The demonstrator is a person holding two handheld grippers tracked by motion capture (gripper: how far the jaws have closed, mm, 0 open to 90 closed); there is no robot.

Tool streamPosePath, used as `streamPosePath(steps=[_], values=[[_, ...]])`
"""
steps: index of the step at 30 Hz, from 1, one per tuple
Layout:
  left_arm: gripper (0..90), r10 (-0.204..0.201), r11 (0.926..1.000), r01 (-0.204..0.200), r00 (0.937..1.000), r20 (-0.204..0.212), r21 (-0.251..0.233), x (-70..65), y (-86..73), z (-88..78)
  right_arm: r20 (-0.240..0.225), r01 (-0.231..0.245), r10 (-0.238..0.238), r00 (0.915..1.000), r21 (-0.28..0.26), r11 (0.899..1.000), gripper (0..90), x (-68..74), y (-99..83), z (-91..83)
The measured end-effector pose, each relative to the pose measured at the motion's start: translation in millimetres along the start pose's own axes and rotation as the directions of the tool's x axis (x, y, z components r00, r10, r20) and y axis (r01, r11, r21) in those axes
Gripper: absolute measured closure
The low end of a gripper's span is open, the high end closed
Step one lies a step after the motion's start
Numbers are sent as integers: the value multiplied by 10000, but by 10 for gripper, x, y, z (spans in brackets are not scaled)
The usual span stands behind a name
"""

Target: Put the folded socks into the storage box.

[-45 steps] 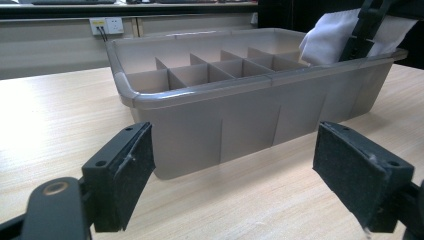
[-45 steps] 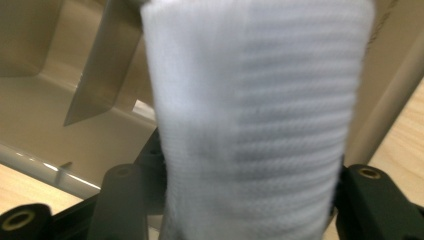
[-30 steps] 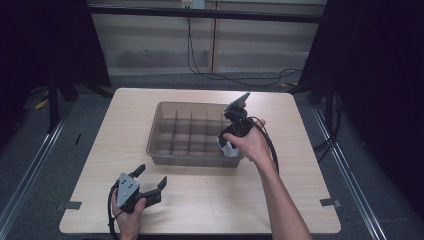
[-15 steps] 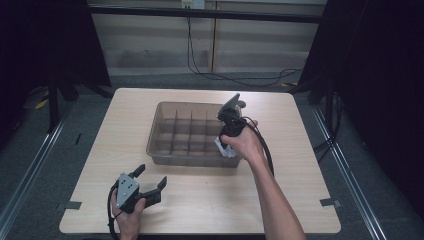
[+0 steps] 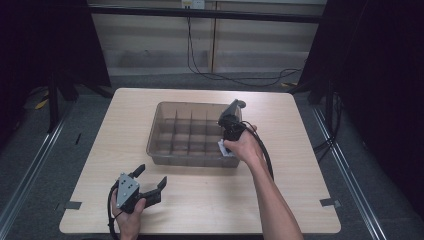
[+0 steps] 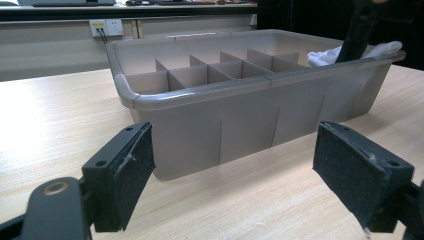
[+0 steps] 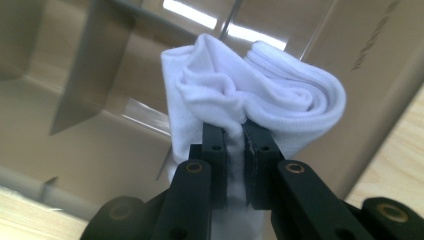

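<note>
- High view: a translucent grey divided bin (image 5: 192, 135) is seen on the bench (image 5: 300, 150), its inside split by partitions into rows of small compartments. The right tongs (image 5: 226, 145) are pointed down into the bin's near right corner compartment, and a rolled white sock (image 5: 223, 148) is seen there at their tips. The other compartments look bare of contents from here.
- High view: the left tongs (image 5: 150, 182) are held just above the bench, well apart from the bin and on its near side, with the jaws spread and nothing between them.
- Left gripper view: beyond the spread left tongs (image 6: 232, 165) the bin's (image 6: 225, 125) front wall is seen. The sock (image 6: 350, 52) shows above the rim at the far right end, with the dark right tongs reaching down onto it. The visible compartments in front of it hold nothing.
- Right gripper view: the right tongs (image 7: 235, 145) have just been closing and are clenched on a fold of the sock (image 7: 260, 95), the cloth being pinched between the pads. The sock lies against the compartment's walls (image 7: 100, 60), just ahead of the tongs.
</note>
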State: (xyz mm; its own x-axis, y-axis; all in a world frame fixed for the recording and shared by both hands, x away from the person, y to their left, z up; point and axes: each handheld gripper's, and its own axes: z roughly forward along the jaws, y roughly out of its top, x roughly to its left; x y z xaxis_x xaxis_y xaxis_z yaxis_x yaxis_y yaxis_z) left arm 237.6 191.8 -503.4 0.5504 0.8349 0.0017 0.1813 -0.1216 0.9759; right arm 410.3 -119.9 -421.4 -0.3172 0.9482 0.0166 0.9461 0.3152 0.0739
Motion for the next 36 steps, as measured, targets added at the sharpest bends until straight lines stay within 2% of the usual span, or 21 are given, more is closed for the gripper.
streamPosePath(steps=[8,11,17,21,25,36], values=[[165,-42,10000,42,10000,-30,-15,-5,-1,1,-30,-1,2,10000,446,9990,826,-5,10,155],[165,-27,10000,27,10000,-19,-4,-5,-1,3,355,161,-183,9992,601,9981,827,52,25,224],[165,33,10000,-33,10000,-10,80,-5,3,9,75,72,-76,9999,630,9980,829,12,36,278],[165,12,10000,-12,10000,-15,73,-8,3,11,153,234,-245,9996,676,9974,829,24,46,285],[165,-52,10000,52,9999,-90,15,-2,1,6,-128,519,-511,9986,673,9964,829,-17,42,274],[165,-44,10000,45,10000,-69,21,-1,1,6,-265,668,-655,9975,529,9964,822,-144,17,255]])
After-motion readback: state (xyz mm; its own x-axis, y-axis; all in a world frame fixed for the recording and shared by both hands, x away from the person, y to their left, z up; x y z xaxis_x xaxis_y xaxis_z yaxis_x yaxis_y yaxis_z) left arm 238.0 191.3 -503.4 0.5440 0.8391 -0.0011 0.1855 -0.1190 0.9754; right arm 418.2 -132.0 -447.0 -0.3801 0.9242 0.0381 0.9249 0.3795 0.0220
